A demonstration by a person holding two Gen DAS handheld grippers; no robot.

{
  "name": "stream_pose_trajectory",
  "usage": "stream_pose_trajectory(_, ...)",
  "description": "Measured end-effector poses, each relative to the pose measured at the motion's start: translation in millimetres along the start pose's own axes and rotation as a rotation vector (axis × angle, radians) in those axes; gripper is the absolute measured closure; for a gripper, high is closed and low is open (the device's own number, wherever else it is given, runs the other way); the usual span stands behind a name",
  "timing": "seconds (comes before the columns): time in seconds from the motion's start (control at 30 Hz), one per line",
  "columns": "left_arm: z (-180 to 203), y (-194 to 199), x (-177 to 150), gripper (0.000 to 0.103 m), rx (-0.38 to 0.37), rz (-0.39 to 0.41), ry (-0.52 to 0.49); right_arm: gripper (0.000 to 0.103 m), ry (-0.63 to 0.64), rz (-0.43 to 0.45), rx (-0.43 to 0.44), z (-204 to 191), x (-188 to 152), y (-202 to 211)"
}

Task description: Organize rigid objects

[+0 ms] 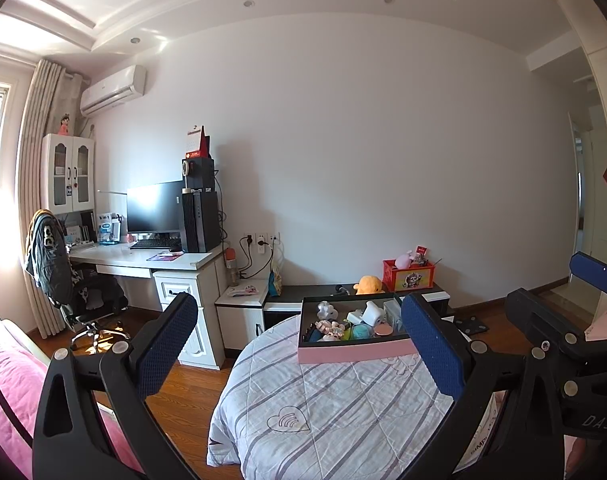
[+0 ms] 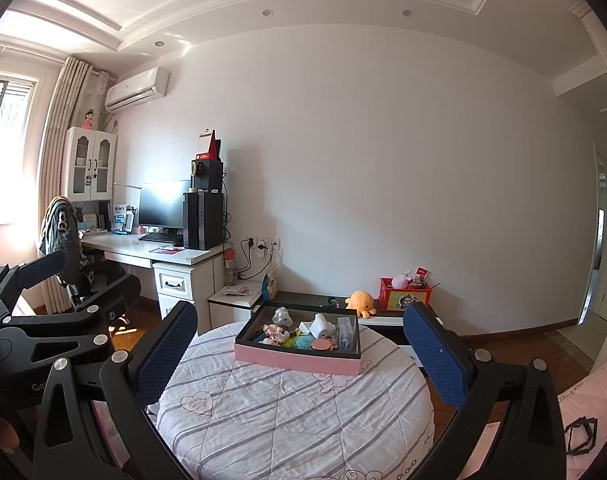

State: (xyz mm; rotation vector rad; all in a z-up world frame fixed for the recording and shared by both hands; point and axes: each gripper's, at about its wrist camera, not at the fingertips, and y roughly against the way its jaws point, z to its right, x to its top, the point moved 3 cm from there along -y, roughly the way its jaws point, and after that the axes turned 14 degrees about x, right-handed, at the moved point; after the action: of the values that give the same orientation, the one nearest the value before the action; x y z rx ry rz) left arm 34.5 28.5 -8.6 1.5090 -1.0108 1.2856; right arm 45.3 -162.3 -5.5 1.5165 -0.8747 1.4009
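The round table wears a quilted cloth cover (image 2: 303, 408), matt white with grey stripes and stitched diamonds, and on it sits a pink box (image 2: 299, 356) of smooth matt card with a dark lining. Both the left gripper (image 1: 299, 344) and the right gripper (image 2: 299, 348) are matt black plastic with silvery metal bolts and finger pads (image 2: 165, 354) of rough, dimpled blue rubber. The floor (image 1: 183, 396) is glossy reddish wood.
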Motion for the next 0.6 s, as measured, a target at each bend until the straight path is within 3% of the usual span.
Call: stream_pose_trajectory(0.6, 0.0, 0.1, 0.7, 0.000, -0.001, -0.002, 0.000, 0.000, -0.001, -0.002, 0.000, -0.7, -0.5, -0.2)
